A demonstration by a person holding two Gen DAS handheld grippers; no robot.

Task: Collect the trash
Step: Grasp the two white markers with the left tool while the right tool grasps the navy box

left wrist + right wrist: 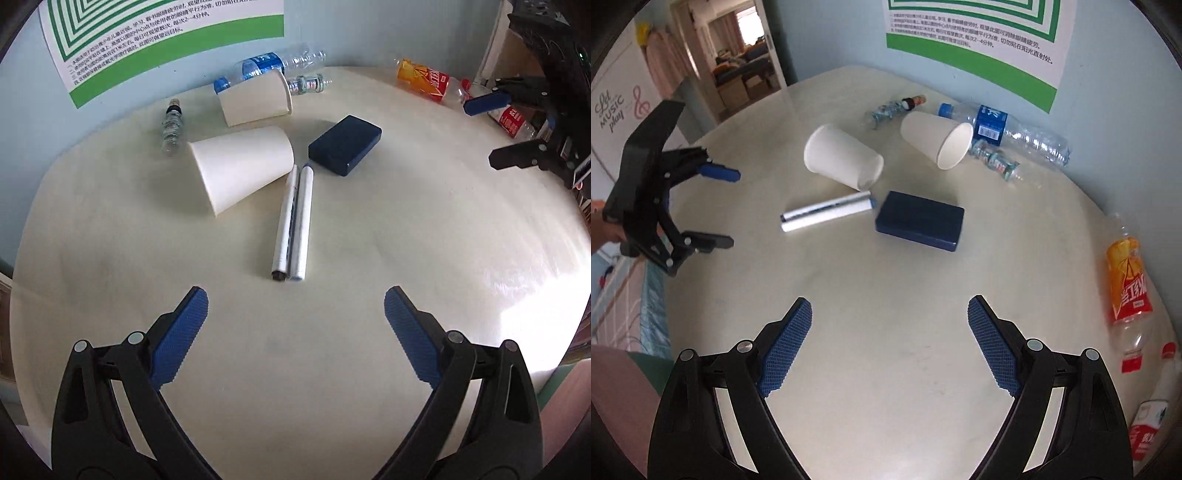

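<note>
2 paper cups (242,168), 2 markers (293,225), 1 box (344,144).

Bright, even daylight across both wrist views, and everything reads sharp, with no motion smear. In the left wrist view a strong white glare burns out the right side of the cream table (369,369), washing the surface to pure white near that edge. Shadows are soft and short: the nearer paper cup (240,170) drops a faint grey patch to its near left. In the right wrist view the tabletop carries only a mild sheen, and the open doorway (738,70) far left glows with window light. Heavy fisheye bending curves the table rim and the green poster (975,40), and black vignette fills the corners.
</note>
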